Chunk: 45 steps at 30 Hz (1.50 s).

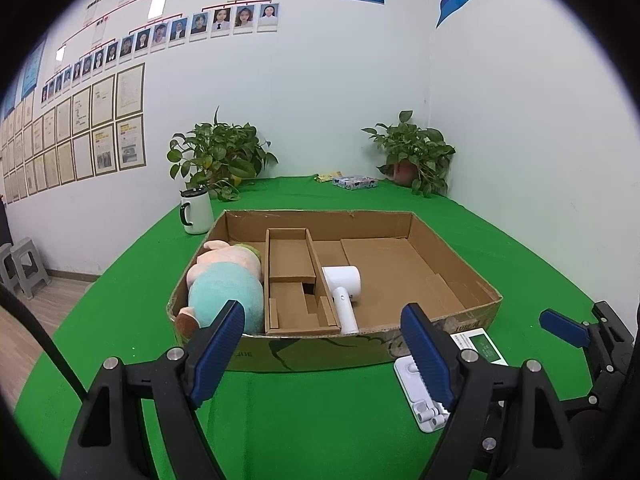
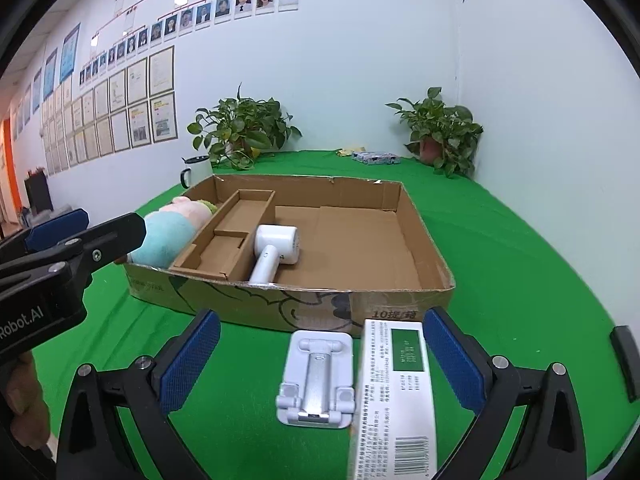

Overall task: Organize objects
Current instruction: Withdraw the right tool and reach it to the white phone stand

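A shallow cardboard box [image 1: 320, 354] [image 2: 240, 300] sits on the green table. A pink and teal plush toy [image 1: 224, 284] [image 2: 168, 236] lies in its left compartment. A white hair dryer [image 1: 344, 284] [image 2: 276, 248] lies in the large right one, against the cardboard divider. On the cloth in front of the box lie a white phone stand [image 2: 316, 380] [image 1: 416, 392] and a white-and-green carton [image 2: 396, 392] [image 1: 484, 346]. My right gripper [image 2: 320, 332] hangs open above these two without touching them. My left gripper [image 1: 322, 328] [image 2: 100, 228] is open and empty before the box's front wall.
A white mug [image 1: 196, 212] stands left of the box. Two potted plants [image 1: 220, 156] [image 1: 416, 156] and a small patterned pack [image 1: 354, 182] are at the table's far edge by the wall. Grey stools [image 1: 24, 264] stand on the floor at left.
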Motion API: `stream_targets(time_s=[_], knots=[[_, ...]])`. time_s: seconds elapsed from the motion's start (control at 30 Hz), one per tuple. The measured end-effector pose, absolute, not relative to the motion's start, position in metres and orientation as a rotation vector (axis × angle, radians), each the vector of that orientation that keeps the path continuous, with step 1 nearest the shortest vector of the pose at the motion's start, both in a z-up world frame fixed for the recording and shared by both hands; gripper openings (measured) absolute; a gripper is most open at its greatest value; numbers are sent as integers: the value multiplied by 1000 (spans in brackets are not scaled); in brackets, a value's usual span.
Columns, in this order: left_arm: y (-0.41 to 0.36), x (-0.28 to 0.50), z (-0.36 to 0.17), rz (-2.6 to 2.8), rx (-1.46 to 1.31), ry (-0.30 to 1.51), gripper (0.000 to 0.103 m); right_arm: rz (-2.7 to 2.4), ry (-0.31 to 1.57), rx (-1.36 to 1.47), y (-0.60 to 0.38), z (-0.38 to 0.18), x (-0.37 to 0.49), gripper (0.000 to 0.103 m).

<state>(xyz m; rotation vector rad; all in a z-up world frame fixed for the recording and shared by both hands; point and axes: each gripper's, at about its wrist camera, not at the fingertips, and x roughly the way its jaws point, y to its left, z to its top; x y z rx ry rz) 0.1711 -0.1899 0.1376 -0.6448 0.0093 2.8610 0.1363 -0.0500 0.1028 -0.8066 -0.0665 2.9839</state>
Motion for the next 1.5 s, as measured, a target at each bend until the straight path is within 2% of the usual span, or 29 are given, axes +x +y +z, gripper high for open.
stream_targets(time_s=[0.27, 0.4, 0.6, 0.67, 0.87, 1.03, 1.27, 1.37, 1.4, 1.43, 1.5], knots=[[-198, 169, 126, 2844, -707, -15, 80, 3095, -77, -943, -57, 85, 136, 102], [-211, 159, 104, 2750, -863, -90, 80, 3177, -211, -1183, -85, 47, 133, 102], [-216, 157, 85, 2733, -959, -61, 80, 3142, -72, -1393, -88, 11, 117, 100], [-214, 160, 82, 2742, -968, -32, 80, 3150, -10, -1381, -77, 11, 115, 99], [-212, 161, 78, 2720, -985, -53, 80, 3117, -63, -1386, -60, 10, 115, 98], [-211, 160, 77, 2714, -991, -45, 80, 3115, 29, -1352, -39, 18, 113, 98], [-206, 154, 74, 2705, -1006, -34, 80, 3011, -43, -1377, -25, 15, 85, 98], [-207, 153, 73, 2706, -1006, -29, 80, 2975, -80, -1379, -19, 11, 73, 90], [-208, 153, 72, 2705, -1006, -29, 80, 2983, -79, -1398, -20, 10, 71, 78], [-209, 152, 71, 2705, -1006, -31, 80, 2995, -55, -1450, -22, 8, 71, 71], [-212, 151, 70, 2701, -1010, -44, 80, 2985, -102, -1442, -32, 6, 78, 69]])
